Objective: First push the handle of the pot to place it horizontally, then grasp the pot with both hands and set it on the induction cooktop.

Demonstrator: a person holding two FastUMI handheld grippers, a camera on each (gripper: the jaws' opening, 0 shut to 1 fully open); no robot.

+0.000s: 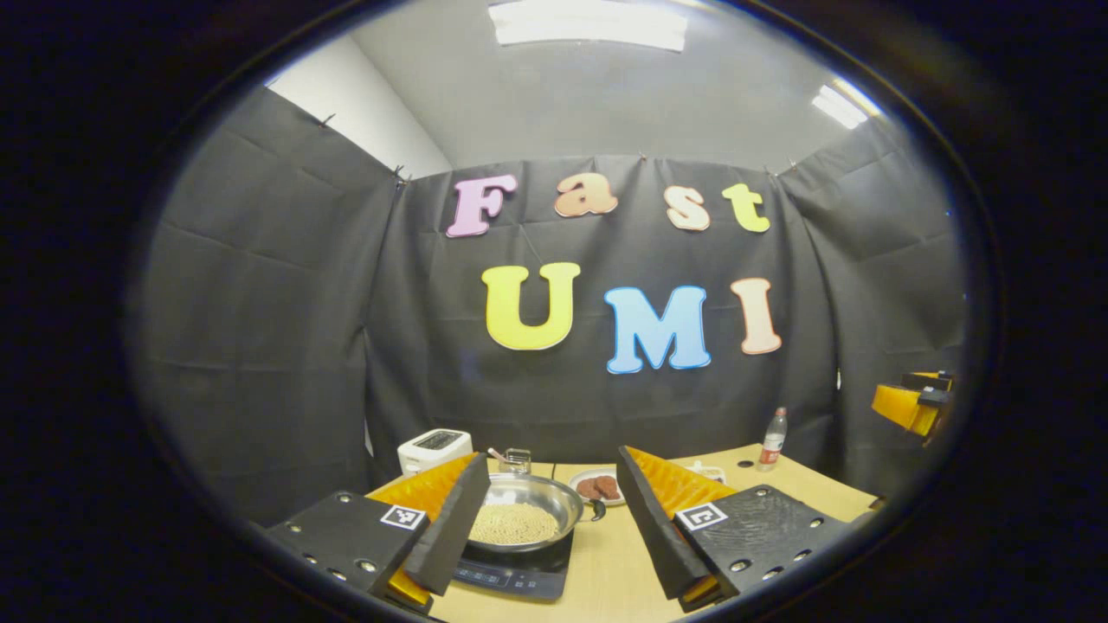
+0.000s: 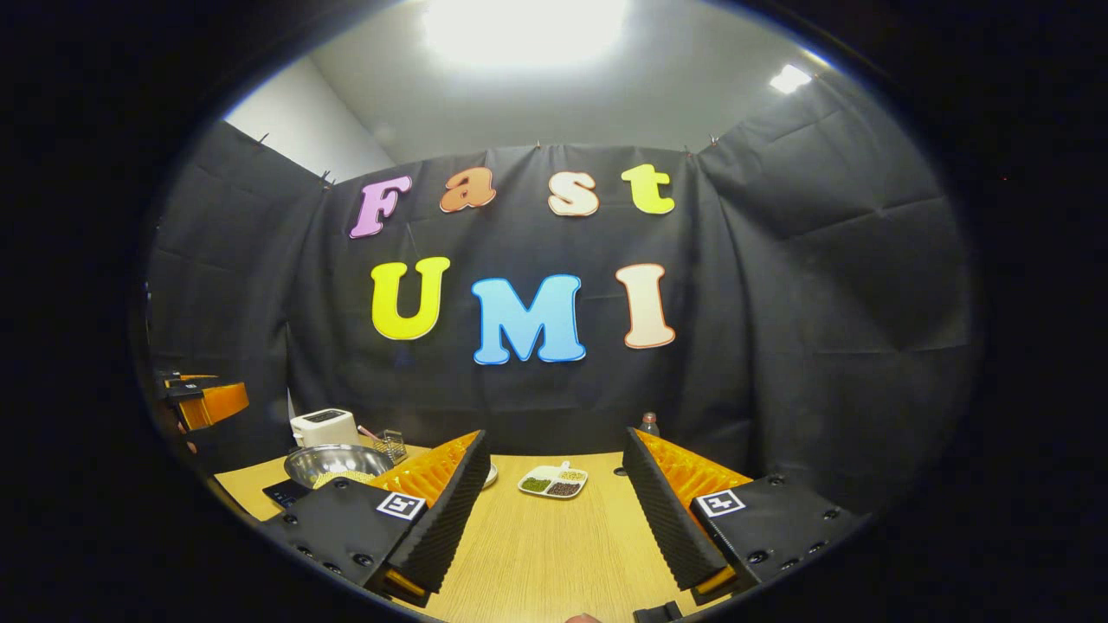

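Across the bottom of both views runs the wooden table (image 1: 606, 562), the largest thing in the booth. On its left part, in the left gripper view, lies the dark induction cooktop (image 1: 519, 573), and the steel pot (image 1: 524, 510) sits on top of it, holding pale small grains, with a short dark handle (image 1: 595, 510) sticking out to its right. The right gripper view shows the same pot (image 2: 338, 465) far to the left, on the cooktop (image 2: 284, 493).

The left gripper (image 1: 550, 528) hangs above the table with its fingers spread wide; the pot shows between them but neither finger touches it. The right gripper (image 2: 554, 519) is likewise spread apart over bare table, gripping nothing, well away from the pot. Each gripper also appears at the edge of the other's view, raised off the table.

Behind the pot stands a white toaster (image 1: 434, 449), and beside it a small clear container (image 1: 516, 459). Near the pot's handle sits a small plate (image 1: 599, 487) with dark brown pieces. A divided dish (image 2: 554, 481) with green, dark and pale fillings lies mid-table in the right gripper view. A plastic bottle (image 1: 772, 439) stands at the far right edge.
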